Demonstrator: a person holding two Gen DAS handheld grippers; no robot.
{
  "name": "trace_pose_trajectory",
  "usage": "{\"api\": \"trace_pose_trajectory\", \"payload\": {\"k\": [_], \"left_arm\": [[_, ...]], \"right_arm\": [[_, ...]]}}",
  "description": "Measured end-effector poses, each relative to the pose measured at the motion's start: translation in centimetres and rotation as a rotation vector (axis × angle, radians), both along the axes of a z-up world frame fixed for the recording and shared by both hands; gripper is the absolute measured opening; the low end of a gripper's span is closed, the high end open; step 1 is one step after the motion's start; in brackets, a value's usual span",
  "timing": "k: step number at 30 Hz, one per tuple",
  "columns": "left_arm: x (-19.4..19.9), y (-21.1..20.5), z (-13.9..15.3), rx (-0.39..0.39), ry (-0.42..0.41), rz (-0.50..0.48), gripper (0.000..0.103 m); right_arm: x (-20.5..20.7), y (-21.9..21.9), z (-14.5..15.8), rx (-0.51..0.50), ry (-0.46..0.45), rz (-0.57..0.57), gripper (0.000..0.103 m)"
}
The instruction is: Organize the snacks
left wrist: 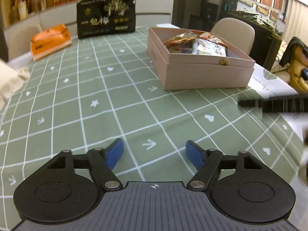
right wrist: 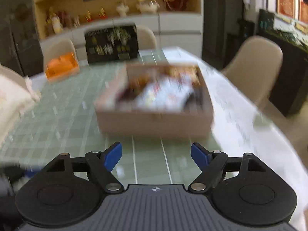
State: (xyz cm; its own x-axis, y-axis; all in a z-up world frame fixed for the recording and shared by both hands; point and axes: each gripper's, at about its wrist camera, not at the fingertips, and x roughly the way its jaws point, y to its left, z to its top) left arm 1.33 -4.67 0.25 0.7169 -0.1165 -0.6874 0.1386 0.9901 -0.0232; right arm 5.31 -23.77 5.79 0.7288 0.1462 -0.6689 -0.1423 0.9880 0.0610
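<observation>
A pink cardboard box (left wrist: 204, 73) stands on the green checked tablecloth (left wrist: 115, 104) at the right, with several snack packets (left wrist: 198, 43) inside. My left gripper (left wrist: 154, 152) is open and empty, low over the cloth, in front and left of the box. My right gripper (right wrist: 156, 155) is open and empty, facing the same box (right wrist: 154, 121) from the near side; the snack packets (right wrist: 163, 92) in it are blurred by motion. Part of the right gripper shows as a dark blurred bar (left wrist: 273, 104) at the right edge of the left wrist view.
A large black snack bag (left wrist: 105, 16) stands upright at the table's far edge, an orange packet (left wrist: 50, 41) to its left. A white cloth bag (left wrist: 9, 82) lies at the left edge. Beige chairs (right wrist: 254, 65) surround the table. A shelf with figurines is behind.
</observation>
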Motion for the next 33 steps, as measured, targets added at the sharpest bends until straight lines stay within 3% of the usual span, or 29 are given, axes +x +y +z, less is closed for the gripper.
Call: {"api": "trace_pose_trajectory", "payload": {"k": [4,7,9,12,20,33], "left_arm": [[0.5,-1.2,-0.9,0.031,-0.053,0.015,0.097],[0.9,-1.6,-1.0,0.032,-0.062,0.046,0.097],[1.1,-1.6,-1.0,0.034,-0.062,0.047,0.097],[1.0,-1.7,-1.0,0.034,-0.066,0.05,0.097],[1.1,-1.8,-1.1,0.033,-0.075,0.063,0.097],[1.1,-1.8,-1.1,0.033,-0.077,0.062,0.096]], "right_arm": [[-0.9,-0.6,-3.4,0.031,0.114,-0.045,0.079],[-1.5,-0.6,-4.2,-0.008,0.069,-0.101,0.082],[-1.6,-0.5,-4.7,-0.073,0.053,-0.127,0.097],[-1.9,-1.8,-5.2,-0.042,0.051,-0.155,0.103],[-2.4,-1.7,-6.0,-0.045,-0.049,-0.137,0.103],[-2.4,-1.8,-6.0,-0.04,-0.047,-0.14,0.103]]}}
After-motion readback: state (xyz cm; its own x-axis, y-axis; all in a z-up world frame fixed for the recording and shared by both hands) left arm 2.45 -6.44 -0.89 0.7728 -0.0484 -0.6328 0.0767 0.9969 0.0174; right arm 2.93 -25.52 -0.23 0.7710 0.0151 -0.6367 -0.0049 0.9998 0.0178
